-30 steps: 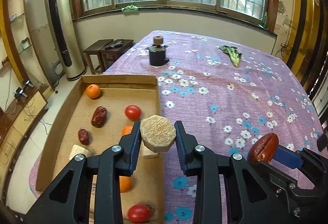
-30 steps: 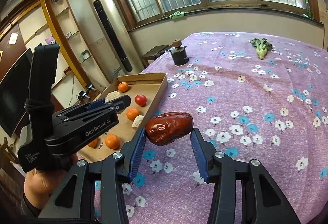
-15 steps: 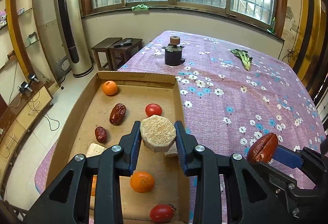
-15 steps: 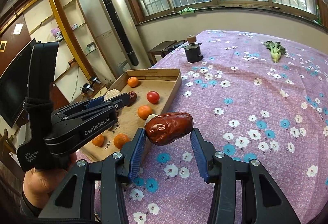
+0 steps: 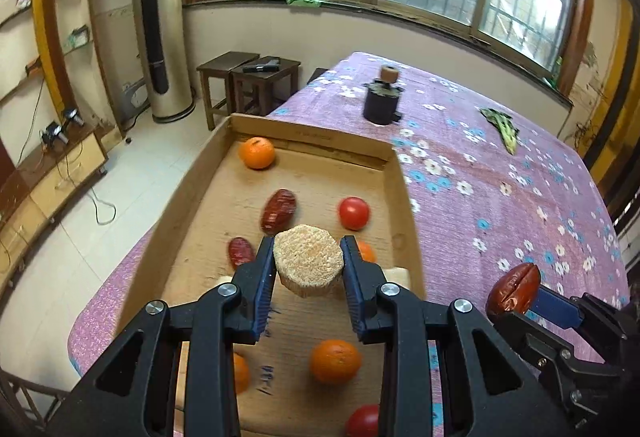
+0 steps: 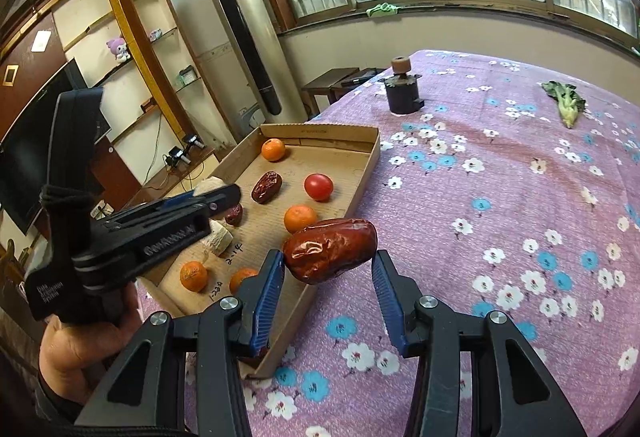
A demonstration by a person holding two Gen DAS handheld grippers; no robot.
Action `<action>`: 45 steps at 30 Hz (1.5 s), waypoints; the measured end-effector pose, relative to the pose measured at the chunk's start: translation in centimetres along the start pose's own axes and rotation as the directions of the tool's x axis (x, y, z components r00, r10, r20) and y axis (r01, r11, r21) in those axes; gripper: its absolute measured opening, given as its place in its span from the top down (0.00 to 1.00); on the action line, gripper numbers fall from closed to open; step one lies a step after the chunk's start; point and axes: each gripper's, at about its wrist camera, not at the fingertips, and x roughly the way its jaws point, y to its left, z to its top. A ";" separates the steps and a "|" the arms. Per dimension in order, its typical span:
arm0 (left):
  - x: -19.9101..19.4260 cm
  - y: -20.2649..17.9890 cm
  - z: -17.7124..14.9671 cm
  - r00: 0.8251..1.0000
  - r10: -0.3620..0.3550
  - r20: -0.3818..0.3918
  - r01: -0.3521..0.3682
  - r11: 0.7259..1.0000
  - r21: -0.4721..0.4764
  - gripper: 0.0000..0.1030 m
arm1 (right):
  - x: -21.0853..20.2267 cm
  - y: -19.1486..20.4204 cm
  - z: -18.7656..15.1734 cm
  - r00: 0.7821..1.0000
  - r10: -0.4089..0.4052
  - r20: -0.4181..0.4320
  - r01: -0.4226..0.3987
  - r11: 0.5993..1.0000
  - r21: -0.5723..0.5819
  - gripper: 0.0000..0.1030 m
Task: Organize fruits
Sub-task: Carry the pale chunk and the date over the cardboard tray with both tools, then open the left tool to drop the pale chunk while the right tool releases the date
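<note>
Left gripper (image 5: 308,269) is pinching a light, crumbly cake (image 5: 309,264) by its sides; right gripper (image 6: 328,273) is holding a soft date (image 6: 330,250) — squeeze gently.

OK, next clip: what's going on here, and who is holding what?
A person holds a gripper in each hand over a cardboard tray on a floral purple tablecloth. The left gripper is shut on a beige fibrous octagonal block above the tray. The right gripper carries a red date beside the tray's near corner. The tray already holds oranges, tomatoes, two more dates and pale blocks.
</note>
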 end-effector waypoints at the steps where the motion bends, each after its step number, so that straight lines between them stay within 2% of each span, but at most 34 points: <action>1: 0.2 0.6 0.2 1.000 0.000 -0.003 0.000 1.000 -0.015 0.71 | 0.4 0.1 0.1 1.000 0.003 -0.004 -0.003 1.000 -0.001 0.55; 10: 1.5 5.2 0.7 0.999 0.015 -0.039 -0.019 0.994 -0.103 0.72 | 4.1 0.7 2.6 0.999 0.033 -0.031 -0.033 0.999 -0.014 0.55; 15: 2.6 6.0 0.5 0.997 -0.002 -0.071 -0.006 0.993 -0.119 0.72 | 6.2 1.2 3.8 0.997 0.055 -0.061 -0.057 0.998 -0.024 0.55; 18: 3.2 6.6 0.7 0.997 0.014 -0.080 -0.024 0.992 -0.120 0.72 | 7.6 2.2 4.1 0.993 0.072 -0.088 -0.077 0.996 -0.051 0.55; 23: 4.4 6.8 1.5 0.994 0.027 -0.106 -0.040 0.992 -0.118 0.71 | 9.9 5.2 3.1 0.979 0.125 -0.160 -0.145 0.982 -0.122 0.55; 28: 5.4 6.4 1.7 0.991 0.036 -0.128 -0.049 0.993 -0.103 0.71 | 12.0 6.3 2.0 0.967 0.123 -0.224 -0.157 0.978 -0.139 0.55; 38: 6.6 6.1 1.7 0.981 0.077 -0.176 -0.092 0.993 -0.079 0.71 | 13.7 6.5 1.5 0.958 0.093 -0.271 -0.145 0.973 -0.178 0.53; 41: 6.7 5.8 1.7 0.978 0.098 -0.185 -0.112 0.991 -0.067 0.60 | 13.6 6.4 1.4 0.958 0.093 -0.271 -0.145 0.974 -0.177 0.53; 45: 6.3 5.8 1.6 0.977 0.105 -0.187 -0.120 0.990 -0.069 0.52 | 13.3 6.5 1.4 0.960 0.087 -0.265 -0.139 0.973 -0.182 0.52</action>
